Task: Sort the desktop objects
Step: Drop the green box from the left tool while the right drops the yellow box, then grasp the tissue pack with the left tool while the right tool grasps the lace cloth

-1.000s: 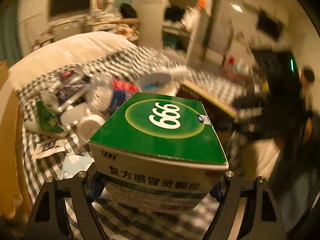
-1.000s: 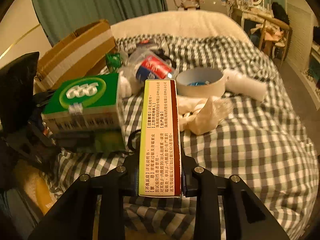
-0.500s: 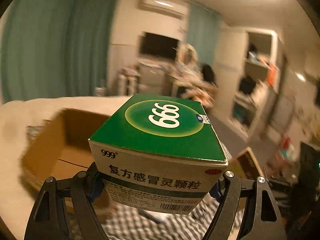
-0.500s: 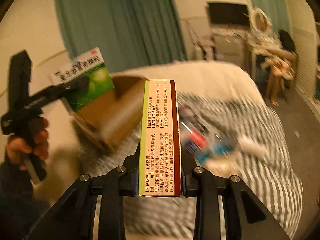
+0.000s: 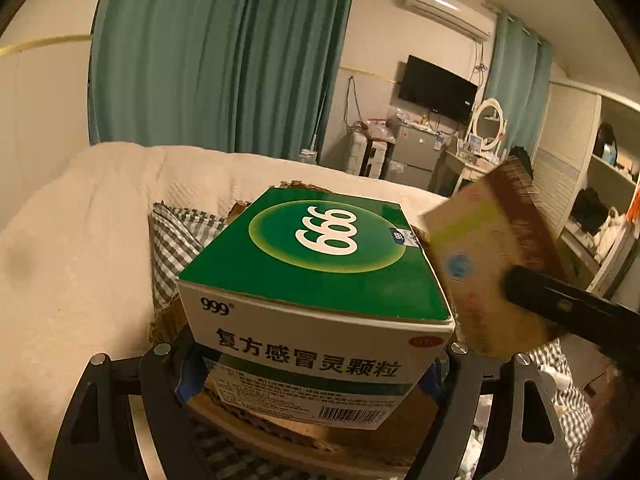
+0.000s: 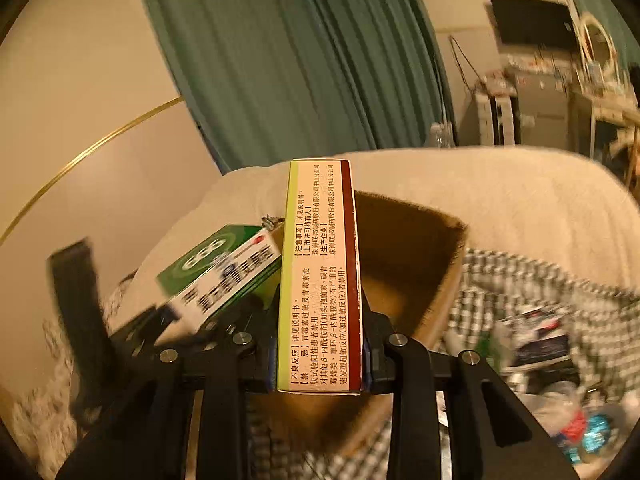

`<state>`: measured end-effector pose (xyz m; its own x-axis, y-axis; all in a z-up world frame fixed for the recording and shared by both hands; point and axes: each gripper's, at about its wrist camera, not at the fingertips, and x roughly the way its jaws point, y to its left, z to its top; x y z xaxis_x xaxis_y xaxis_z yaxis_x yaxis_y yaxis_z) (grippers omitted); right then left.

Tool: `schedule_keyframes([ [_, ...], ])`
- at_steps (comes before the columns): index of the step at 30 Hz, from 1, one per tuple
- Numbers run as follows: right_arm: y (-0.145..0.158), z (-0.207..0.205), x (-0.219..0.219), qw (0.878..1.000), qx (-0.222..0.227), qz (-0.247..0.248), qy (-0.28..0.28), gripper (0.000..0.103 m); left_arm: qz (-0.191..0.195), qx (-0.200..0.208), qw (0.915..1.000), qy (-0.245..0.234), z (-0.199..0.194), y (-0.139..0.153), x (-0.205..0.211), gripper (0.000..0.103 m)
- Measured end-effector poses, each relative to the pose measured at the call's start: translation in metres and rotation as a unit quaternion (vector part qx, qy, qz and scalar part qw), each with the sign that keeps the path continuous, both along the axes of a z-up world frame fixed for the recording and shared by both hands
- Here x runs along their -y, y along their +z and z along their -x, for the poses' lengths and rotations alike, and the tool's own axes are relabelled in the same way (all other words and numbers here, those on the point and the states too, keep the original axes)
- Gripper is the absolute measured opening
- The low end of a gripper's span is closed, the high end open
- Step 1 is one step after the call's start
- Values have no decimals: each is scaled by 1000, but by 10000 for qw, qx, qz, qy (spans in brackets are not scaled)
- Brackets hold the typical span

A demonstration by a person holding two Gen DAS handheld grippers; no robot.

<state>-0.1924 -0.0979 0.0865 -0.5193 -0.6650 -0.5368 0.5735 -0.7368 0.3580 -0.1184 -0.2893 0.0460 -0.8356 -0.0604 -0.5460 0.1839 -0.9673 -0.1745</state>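
My left gripper is shut on a green and white "999" medicine box, held above an open cardboard box whose rim shows beneath it. In the right wrist view the same green box hangs at the left over the cardboard box. My right gripper is shut on a narrow cream, lime and maroon medicine box, standing on edge over the cardboard box's opening. That narrow box appears blurred at the right of the left wrist view.
The cardboard box sits on a bed with a cream quilt and a checked sheet. Several loose items lie on the sheet at the right. Green curtains and a wall stand behind; furniture fills the far right.
Both grippers swung left from the clutter on the checked sheet to above the cardboard box, each still holding its medicine box. The narrow box now sits close beside the green one.
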Motion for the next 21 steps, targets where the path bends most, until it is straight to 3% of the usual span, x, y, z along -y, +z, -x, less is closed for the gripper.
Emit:
schedule_keyframes([
  [2, -9, 13, 8, 9998, 124, 47, -163, 31, 6, -10, 10000, 76, -1, -6, 4, 87],
  [3, -10, 12, 8, 9994, 131, 82, -306, 44, -2, 19, 9999, 114, 4, -4, 6, 92],
  [4, -8, 14, 6, 9988, 129, 186, -431, 65, -25, 80, 9998, 193, 4, -6, 8, 99],
  [6, -1, 9, -2, 9971, -31, 415, -638, 76, -29, 56, 9998, 187, 5, -1, 2, 101],
  [10, 27, -16, -30, 9965, -337, 323, -699, 76, 336, 7, 9993, 176, -5, 15, -17, 103],
  [15, 56, -69, -105, 9924, -773, -109, -950, 76, 234, -87, 9995, -198, -41, 29, -61, 103],
  [18, 56, -96, -156, 9870, -866, -421, -1289, 76, 132, 71, 9977, -668, -52, 24, -101, 103],
  [21, 36, -112, -198, 9806, -764, -779, -1631, 76, 169, 238, 9962, -827, -59, 9, -146, 103],
])
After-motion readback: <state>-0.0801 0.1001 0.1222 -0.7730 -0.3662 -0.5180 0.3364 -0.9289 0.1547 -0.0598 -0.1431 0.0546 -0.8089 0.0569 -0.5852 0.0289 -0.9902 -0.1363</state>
